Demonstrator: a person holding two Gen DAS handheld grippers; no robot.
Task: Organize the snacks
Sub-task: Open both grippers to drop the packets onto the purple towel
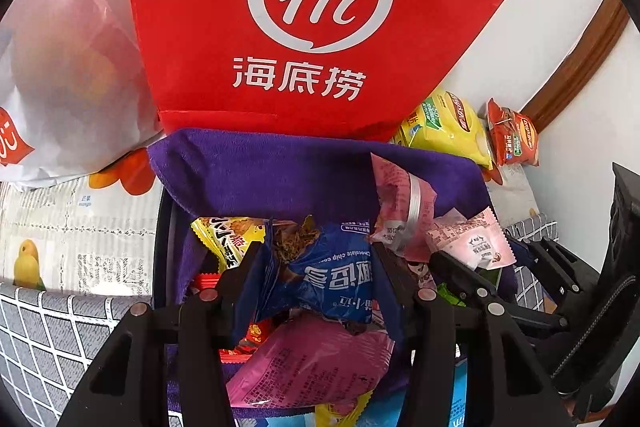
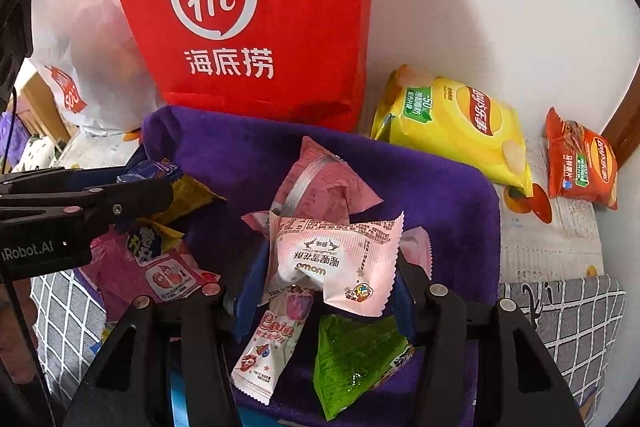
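Your left gripper (image 1: 316,275) pinched the blue cookie pack (image 1: 320,267) over the purple-lined basket (image 1: 256,171). Your right gripper (image 2: 324,291) pinched the pink pack (image 2: 336,259) above the same basket, snacks underneath.

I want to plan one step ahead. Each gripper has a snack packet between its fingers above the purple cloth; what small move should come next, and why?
Probably lift both packets clear of the pile. The left gripper clamps the blue cookie packet, the right gripper the pale pink packet, and other snacks on the purple cloth crowd around them.
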